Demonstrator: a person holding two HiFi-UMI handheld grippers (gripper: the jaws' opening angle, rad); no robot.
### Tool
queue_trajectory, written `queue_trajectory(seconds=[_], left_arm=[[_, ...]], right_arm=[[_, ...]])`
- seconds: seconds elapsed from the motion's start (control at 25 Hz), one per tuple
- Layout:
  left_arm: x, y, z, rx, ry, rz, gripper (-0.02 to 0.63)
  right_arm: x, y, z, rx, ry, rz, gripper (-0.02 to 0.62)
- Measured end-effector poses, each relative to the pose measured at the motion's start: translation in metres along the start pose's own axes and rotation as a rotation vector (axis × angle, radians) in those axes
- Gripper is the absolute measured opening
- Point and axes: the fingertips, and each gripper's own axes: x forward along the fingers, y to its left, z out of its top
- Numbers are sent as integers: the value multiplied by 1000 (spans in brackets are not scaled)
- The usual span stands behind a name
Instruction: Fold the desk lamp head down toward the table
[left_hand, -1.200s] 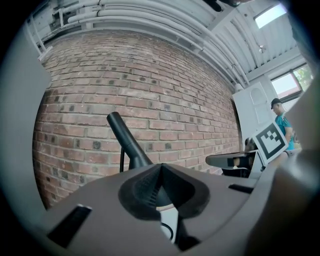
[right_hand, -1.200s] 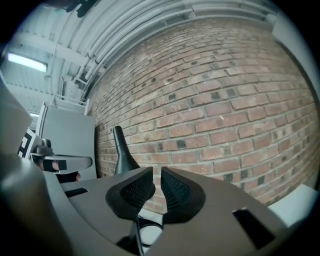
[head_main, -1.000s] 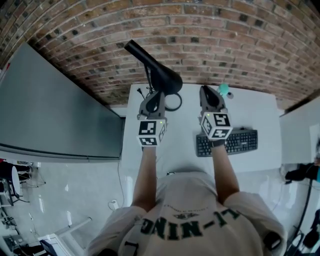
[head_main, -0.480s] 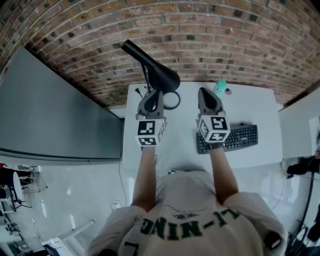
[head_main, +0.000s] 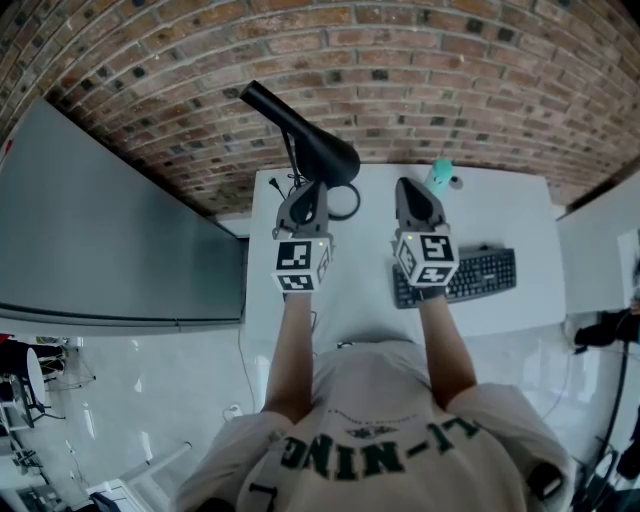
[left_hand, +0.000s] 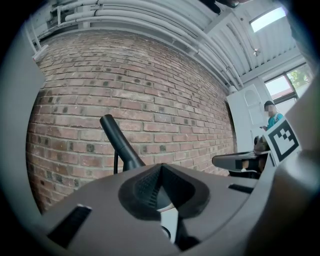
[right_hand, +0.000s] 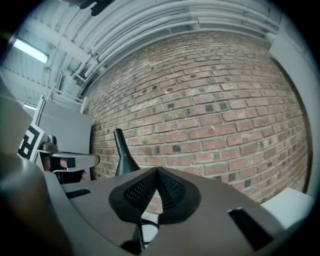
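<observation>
The black desk lamp (head_main: 312, 143) stands at the back left of the white desk (head_main: 520, 210), its cone-shaped head raised and slanting up to the left against the brick wall; its ring base (head_main: 346, 203) lies on the desk. My left gripper (head_main: 310, 192) hovers just in front of the lamp, apart from it, jaws shut and empty. My right gripper (head_main: 410, 187) is level with it to the right, also shut on nothing. In the left gripper view the lamp (left_hand: 119, 144) rises beyond the closed left gripper (left_hand: 161, 170). The right gripper view shows the lamp (right_hand: 122, 156) left of the closed right gripper (right_hand: 156, 172).
A black keyboard (head_main: 475, 277) lies under and to the right of my right hand. A teal object (head_main: 440, 176) stands at the desk's back edge. A grey panel (head_main: 100, 230) flanks the desk on the left. Cables (head_main: 282, 186) lie by the lamp base.
The head view has shifted slightly. Both grippers stay in about the same places in front of the lamp, and the lamp has not moved.
</observation>
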Motion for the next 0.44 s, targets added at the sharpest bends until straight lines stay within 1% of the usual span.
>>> queue_trajectory(seconds=[0.44], left_arm=[[9, 18, -14, -15, 27, 31, -2]], right_arm=[[25, 7, -17, -1, 47, 42, 5]])
